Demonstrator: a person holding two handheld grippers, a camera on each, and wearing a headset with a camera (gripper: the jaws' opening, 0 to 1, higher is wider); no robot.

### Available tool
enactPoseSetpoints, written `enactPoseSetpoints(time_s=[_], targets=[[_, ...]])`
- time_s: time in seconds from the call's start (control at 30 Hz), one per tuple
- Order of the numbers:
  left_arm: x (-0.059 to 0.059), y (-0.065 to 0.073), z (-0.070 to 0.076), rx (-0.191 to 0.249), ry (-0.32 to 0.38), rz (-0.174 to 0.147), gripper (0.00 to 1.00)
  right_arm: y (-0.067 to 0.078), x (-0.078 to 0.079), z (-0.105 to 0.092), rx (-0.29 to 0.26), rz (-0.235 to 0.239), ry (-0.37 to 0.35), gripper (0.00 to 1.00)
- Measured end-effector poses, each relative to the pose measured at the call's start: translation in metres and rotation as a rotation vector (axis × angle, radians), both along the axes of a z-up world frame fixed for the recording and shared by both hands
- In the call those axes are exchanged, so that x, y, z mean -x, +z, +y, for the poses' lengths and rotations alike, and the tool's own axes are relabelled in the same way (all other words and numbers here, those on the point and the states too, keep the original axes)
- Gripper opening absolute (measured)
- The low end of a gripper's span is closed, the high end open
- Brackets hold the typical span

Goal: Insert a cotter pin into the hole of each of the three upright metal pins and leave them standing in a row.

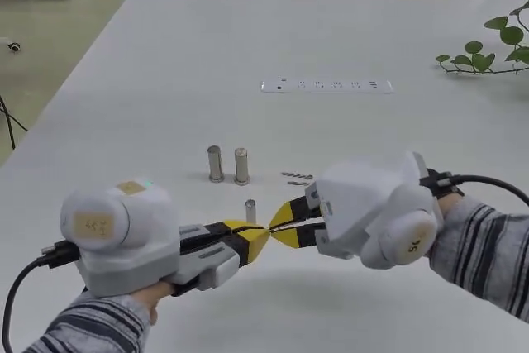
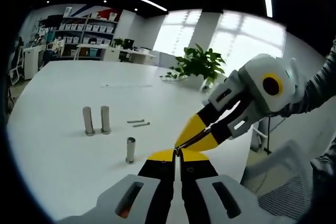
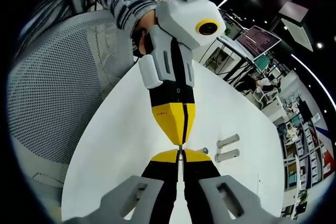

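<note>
I am pinching one cotter pin [image 2: 191, 140] between both tools. The left tool [image 1: 259, 236] and the right tool [image 1: 279, 226] are each standing closed, tips meeting nose to nose above the worktop [image 1: 165, 80], with the thin pin bridging them.

I am judging this to be a mid-air regrip ahead of an insertion. The cross holes are too small to tell whether any is filled.

The next move is calling for one tool to release while the other lines the pin up with the nearest metal pin [image 1: 250, 210], standing just beyond the tips.

The two taller metal pins [image 1: 228, 164] are standing side by side farther back, with spare cotter pins [image 1: 296, 178] lying just beside them. Open surface is running beyond to the power strip [image 1: 326, 85]. The plant [image 1: 496, 47] is sitting well apart. In the right gripper view the worktop edge is passing near the tools, so a dropped pin is risking a fall.
</note>
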State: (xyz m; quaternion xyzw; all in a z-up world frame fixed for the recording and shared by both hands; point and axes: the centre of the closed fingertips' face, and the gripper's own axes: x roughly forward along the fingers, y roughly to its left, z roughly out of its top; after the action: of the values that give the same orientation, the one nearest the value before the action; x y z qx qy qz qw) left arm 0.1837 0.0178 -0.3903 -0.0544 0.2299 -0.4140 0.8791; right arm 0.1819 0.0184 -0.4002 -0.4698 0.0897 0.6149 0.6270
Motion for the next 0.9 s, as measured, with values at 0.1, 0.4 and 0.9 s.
enactPoseSetpoints(time_s=[0.1,0.4,0.9], targets=[[0.002,0.000,0.000,-0.061,-0.043,-0.048,0.00,-0.001,-0.001,-0.001,-0.001,0.023,-0.014,0.00],[0.006,0.002,-0.002,-0.133,-0.125,-0.132,0.00,-0.002,-0.001,-0.005,-0.022,0.104,-0.058,0.01],[0.014,0.006,-0.005,-0.209,-0.259,-0.200,0.00,-0.005,0.012,-0.004,-0.019,0.160,-0.039,0.00]])
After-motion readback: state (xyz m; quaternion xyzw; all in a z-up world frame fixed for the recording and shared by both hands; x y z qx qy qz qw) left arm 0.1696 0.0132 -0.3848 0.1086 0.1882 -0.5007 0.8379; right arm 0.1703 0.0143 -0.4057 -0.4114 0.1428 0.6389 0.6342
